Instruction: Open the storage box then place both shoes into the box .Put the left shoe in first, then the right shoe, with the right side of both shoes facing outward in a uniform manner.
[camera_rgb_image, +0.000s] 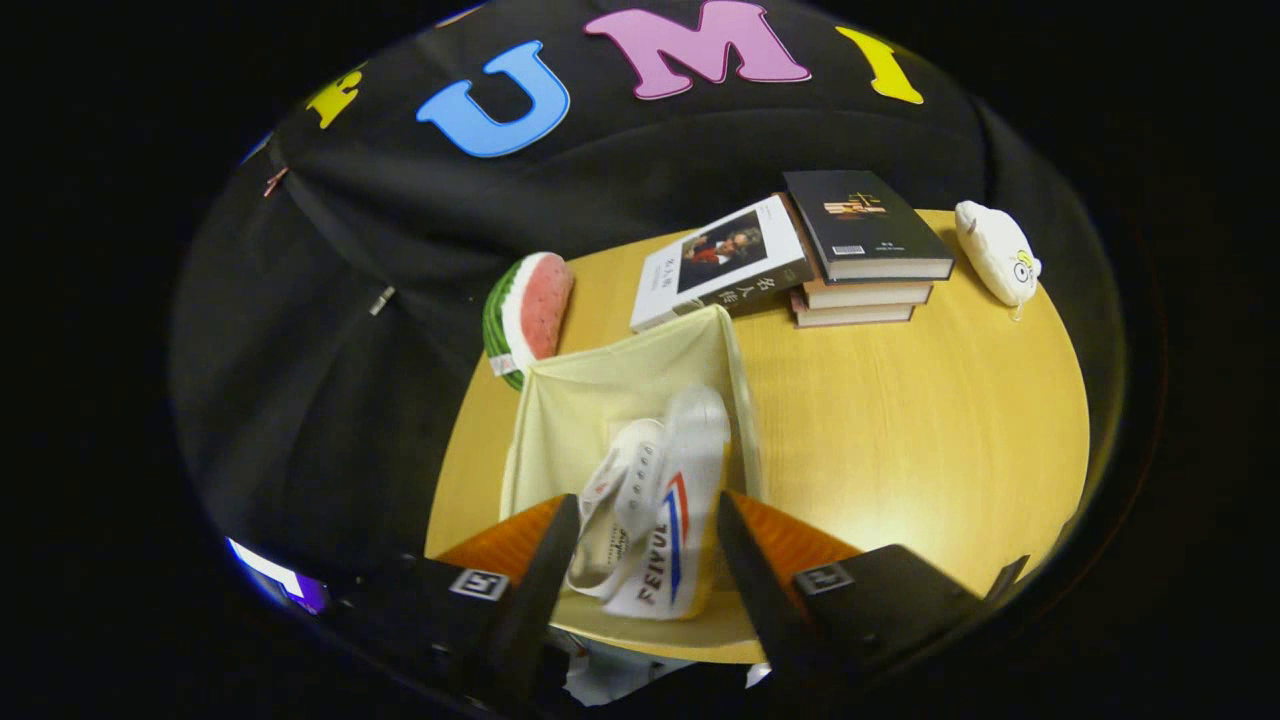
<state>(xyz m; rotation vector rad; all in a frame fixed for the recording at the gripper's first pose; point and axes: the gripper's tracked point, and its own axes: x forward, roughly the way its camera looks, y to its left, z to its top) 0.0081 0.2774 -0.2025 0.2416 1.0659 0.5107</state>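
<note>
Storage box (600, 400): pale fabric, open at the top, standing on the tabletop (900, 420) just ahead of the fingers. Lid stage judged complete.

Shoe (655, 510): white canvas, one only, lying on its side inside the box, sole edge and the striped flank turned up toward the camera, toe pointing away. Whether it is the left or the right shoe cannot be told. A second shoe is not catalogued here.

Gripper (645, 560): fingers spread apart, one on each side of the shoe's heel end, with a gap showing on both sides; released, pressing on nothing. Whether they hang above the shoe or level with it cannot be told.

Step in hand, as a judgement: first shoe deposited in the box, fingers let go; second shoe outstanding. The next move calls for a straight lift clear of the box walls without dragging the shoe, then fetching the other shoe and laying it beside this one with the same flank outward.

Other items on the tabletop:
- Watermelon-slice toy (530, 315), touching the box's far left corner.
- Loose book (720, 262), just beyond the box's far wall.
- Stack of books (865, 250), beside the loose one.
- White plush toy (998, 252), well apart, near the far edge.

Obstructions: soft box walls close about the fingers; free room beside the shoe is narrow.
</note>
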